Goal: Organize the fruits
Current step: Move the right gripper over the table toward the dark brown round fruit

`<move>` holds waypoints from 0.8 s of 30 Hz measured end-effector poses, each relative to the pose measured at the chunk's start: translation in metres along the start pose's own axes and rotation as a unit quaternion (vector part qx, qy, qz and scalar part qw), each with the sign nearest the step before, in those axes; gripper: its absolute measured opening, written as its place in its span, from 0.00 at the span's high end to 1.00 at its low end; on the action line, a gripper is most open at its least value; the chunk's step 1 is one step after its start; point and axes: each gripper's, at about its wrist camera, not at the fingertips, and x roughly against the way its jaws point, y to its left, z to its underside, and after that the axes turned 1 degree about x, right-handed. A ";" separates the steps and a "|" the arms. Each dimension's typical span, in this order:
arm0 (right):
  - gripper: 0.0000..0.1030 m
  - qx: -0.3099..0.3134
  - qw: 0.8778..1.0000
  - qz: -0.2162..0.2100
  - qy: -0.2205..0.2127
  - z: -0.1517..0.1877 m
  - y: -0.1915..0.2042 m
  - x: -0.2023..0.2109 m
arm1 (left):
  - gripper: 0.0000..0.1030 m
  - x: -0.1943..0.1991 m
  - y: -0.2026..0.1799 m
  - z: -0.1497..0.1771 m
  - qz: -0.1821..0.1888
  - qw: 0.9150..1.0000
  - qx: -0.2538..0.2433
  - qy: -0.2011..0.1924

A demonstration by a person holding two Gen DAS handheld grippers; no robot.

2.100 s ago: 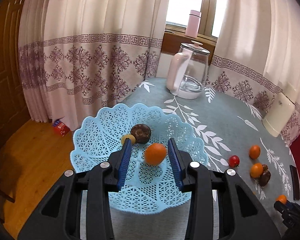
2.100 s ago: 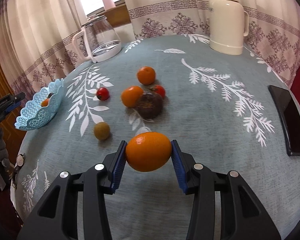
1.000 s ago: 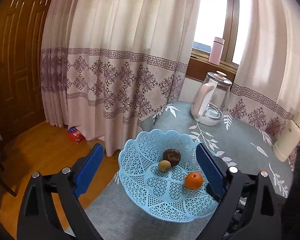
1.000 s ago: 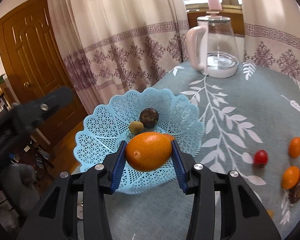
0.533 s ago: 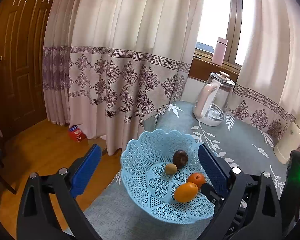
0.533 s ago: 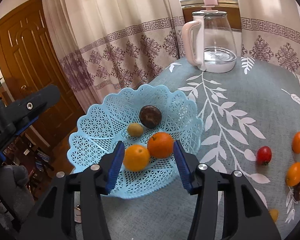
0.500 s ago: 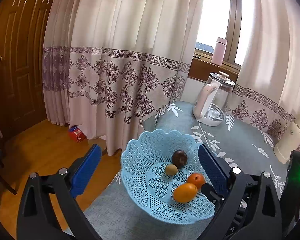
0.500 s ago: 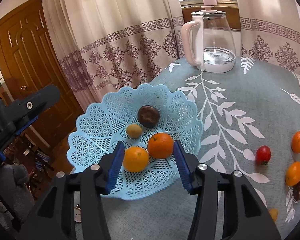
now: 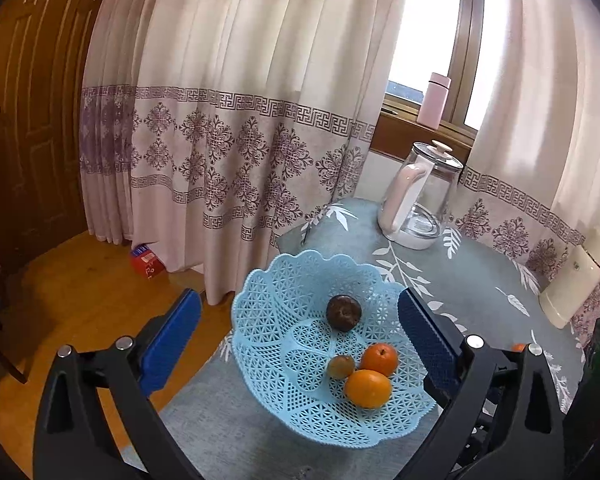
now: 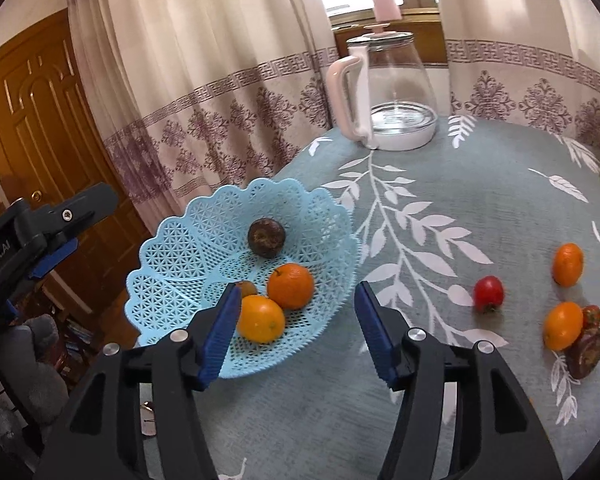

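Blue basket [image 10: 172,264]: openwork plastic bowl with a scalloped rim, standing near the table's edge on the curtain side; also seen from the left wrist [image 9: 276,312].
Fruit in the basket: four pieces. A dark brown round fruit [image 10: 266,237] lies toward the far side; two oranges, one nearer [image 10: 261,318] and one just behind it [image 10: 290,286], touch each other; a small brownish fruit [image 10: 245,289] sits beside them, partly hidden by the left blue pad.
Right gripper [image 10: 294,332]: jaws spread apart, grasping nothing. The nearer orange lies just inside the left pad in the picture but rests on the basket floor, not between the pads.
Left gripper [image 9: 300,340]: jaws wide apart and empty, framing the whole basket from above and from the room side; all four fruits appear in the gap, well below the pads.
Pose: both grippers point downward at an angle toward the basket. The left one shows in the right wrist view as a black body at the left edge, off the table.
Fruit on the table: a red tomato [image 10: 488,293], an orange [image 10: 567,264] farther right, and a cluster of another orange [image 10: 562,325], a second small tomato [image 10: 592,316] and a dark fruit [image 10: 586,353], touching one another.
Tablecloth [image 10: 480,184]: grey-green with white leaf sprays.
Glass kettle [image 10: 384,100]: upright at the far side, pink-white handle.
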 end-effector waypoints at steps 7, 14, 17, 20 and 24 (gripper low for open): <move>0.42 -0.017 0.999 0.026 -0.011 0.006 -0.020 0.013 | 0.03 0.002 -0.014 0.003 0.010 1.000 -0.015 -0.001; 0.42 -0.043 0.998 0.050 -0.018 0.011 -0.047 0.025 | 0.03 0.004 -0.031 0.008 0.022 0.999 -0.039 0.000; 0.42 -0.053 0.997 0.062 -0.020 0.013 -0.058 0.030 | 0.03 0.004 -0.036 0.010 0.025 0.999 -0.044 0.001; 0.42 -0.063 0.995 0.074 -0.024 0.015 -0.070 0.036 | 0.03 0.004 -0.039 0.011 0.027 0.998 -0.048 0.002; 0.42 -0.074 0.993 0.089 -0.028 0.019 -0.085 0.045 | 0.03 0.005 -0.044 0.013 0.031 0.998 -0.054 0.002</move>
